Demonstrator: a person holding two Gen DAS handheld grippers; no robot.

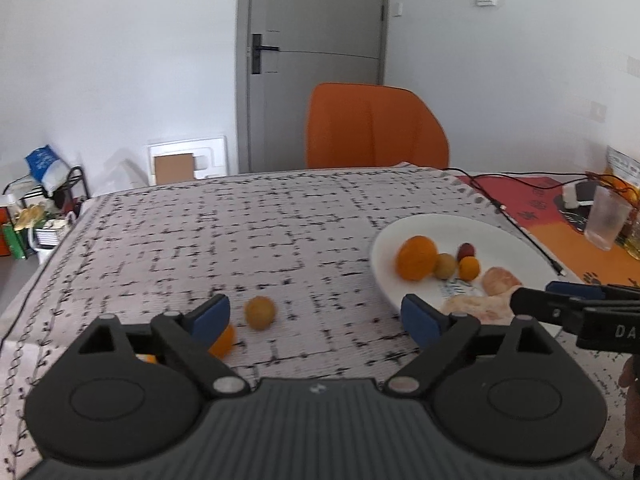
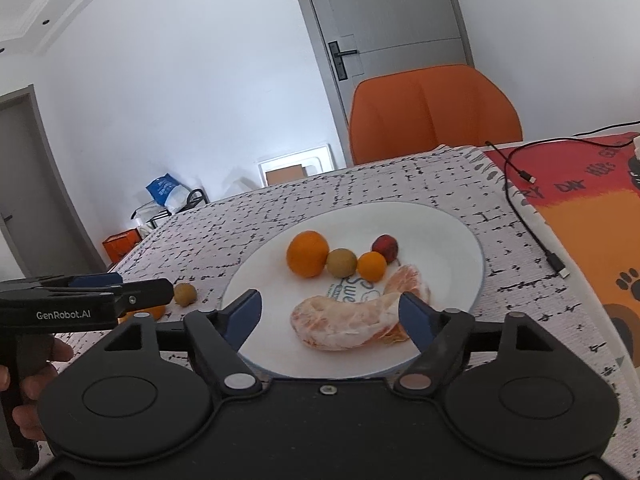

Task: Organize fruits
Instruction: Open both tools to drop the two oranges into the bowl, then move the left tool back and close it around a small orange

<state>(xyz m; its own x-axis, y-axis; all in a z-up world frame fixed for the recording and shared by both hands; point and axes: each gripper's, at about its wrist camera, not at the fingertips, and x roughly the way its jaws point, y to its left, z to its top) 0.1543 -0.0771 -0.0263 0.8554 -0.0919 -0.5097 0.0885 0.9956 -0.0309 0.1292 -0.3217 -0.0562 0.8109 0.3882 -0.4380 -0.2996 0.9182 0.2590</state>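
A white plate (image 2: pixel 448 236) holds a large orange (image 2: pixel 307 253), a small brown-green fruit (image 2: pixel 341 263), a small orange (image 2: pixel 371 266), a dark red fruit (image 2: pixel 385 247) and peeled citrus pieces (image 2: pixel 348 324). The plate also shows in the left wrist view (image 1: pixel 500 236). On the cloth left of the plate lie a small yellowish fruit (image 1: pixel 260 312) and an orange fruit (image 1: pixel 223 340), partly hidden by my left finger. My left gripper (image 1: pixel 316 316) is open above the cloth. My right gripper (image 2: pixel 330 312) is open over the plate's near edge, around the peeled citrus without touching it.
An orange chair (image 1: pixel 372 126) stands at the table's far side. A black cable (image 2: pixel 528 216) runs along the plate's right. A clear cup (image 1: pixel 606 218) and a red-orange mat (image 2: pixel 592 208) are at the right. Shelf clutter (image 1: pixel 36 216) sits beyond the left edge.
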